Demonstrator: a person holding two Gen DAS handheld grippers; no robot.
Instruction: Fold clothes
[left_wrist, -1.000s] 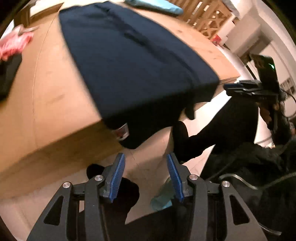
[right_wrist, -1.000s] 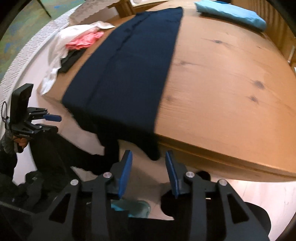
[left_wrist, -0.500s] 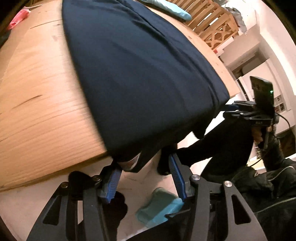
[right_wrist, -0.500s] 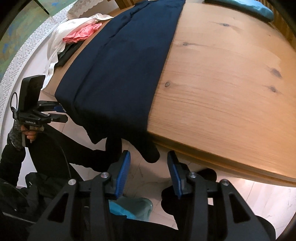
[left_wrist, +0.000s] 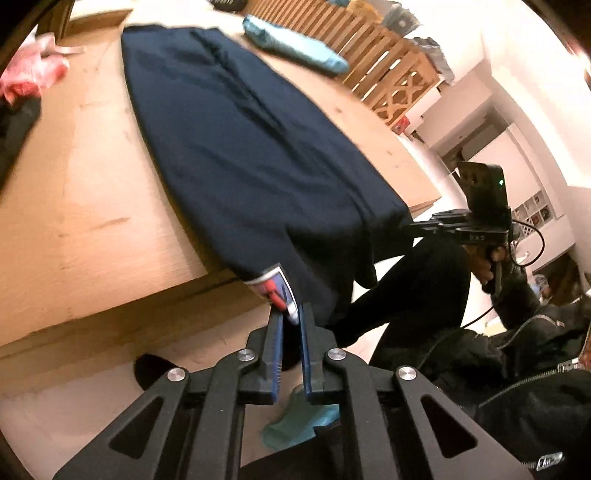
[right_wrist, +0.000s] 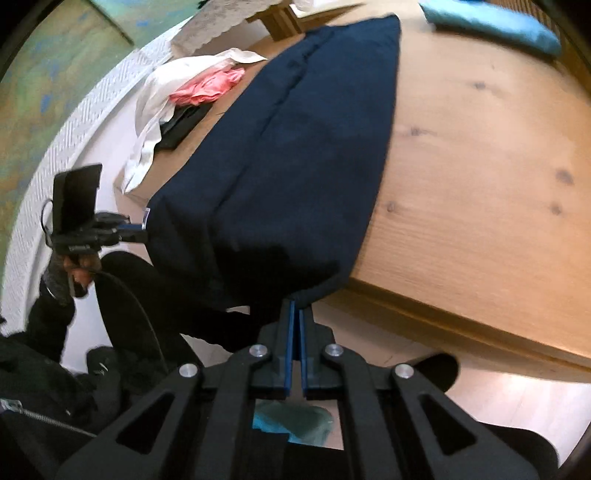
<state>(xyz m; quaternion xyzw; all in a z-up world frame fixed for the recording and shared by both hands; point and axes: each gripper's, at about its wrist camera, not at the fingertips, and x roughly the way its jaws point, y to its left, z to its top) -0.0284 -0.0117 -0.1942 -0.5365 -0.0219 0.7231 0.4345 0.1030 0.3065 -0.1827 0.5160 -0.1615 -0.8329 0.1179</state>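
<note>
Two corners of the navy garment (left_wrist: 251, 147) are now in my grip, which is about as far as this fold has got. It lies lengthwise along the wooden desk (left_wrist: 74, 206), already narrowed into a long strip with a seam or fold line running down its middle, and its near end droops over the desk's front edge towards me.

Starting on the left: my left hand-held gripper (left_wrist: 290, 319) has its jaws closing on the hem corner where a small red-and-white label (left_wrist: 275, 288) sticks out; the blue pads have the label and cloth between them with only a thin gap left. Over on the right, my right hand-held gripper (right_wrist: 296, 308) has its pads pressed together on the other hanging corner, the cloth bunching just above the tips.

So I judge the lengthwise folding finished and the crosswise fold only begun: both near corners are pinched, but the hem has yet to be carried up and over the far half. Beyond that, a heap of pink and white clothes (right_wrist: 192, 96) at the desk's left end looks unfolded, while a turquoise piece (right_wrist: 491, 26) at the far end appears already folded.
</note>
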